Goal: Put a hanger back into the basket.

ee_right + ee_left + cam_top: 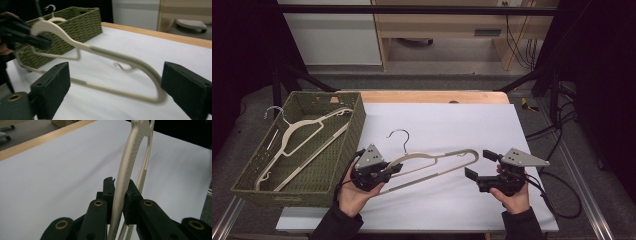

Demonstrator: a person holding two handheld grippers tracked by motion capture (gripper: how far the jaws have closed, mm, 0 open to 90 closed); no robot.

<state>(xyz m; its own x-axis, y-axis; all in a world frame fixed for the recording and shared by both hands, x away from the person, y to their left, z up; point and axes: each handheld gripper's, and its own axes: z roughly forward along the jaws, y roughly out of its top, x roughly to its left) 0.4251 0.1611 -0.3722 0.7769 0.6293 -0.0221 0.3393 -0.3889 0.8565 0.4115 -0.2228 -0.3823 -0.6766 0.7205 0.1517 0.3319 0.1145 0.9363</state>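
Observation:
A beige plastic hanger (432,164) with a metal hook (401,135) hangs just above the white tabletop. My left gripper (396,169) is shut on its left shoulder; in the left gripper view the pads (131,202) press both sides of the hanger's arm (130,162). My right gripper (479,164) stands open at the hanger's right end. In the right gripper view the jaws (117,85) are wide apart, and the hanger's end loop (112,56) lies in the gap without touching either pad. The left gripper (37,40) shows farther off there.
A green woven basket (349,132) stands at the table's left and holds a second beige hanger (297,137). A white sheet (452,120) covers the table, with a wooden edge (432,96) at the back. Cables trail off to the right.

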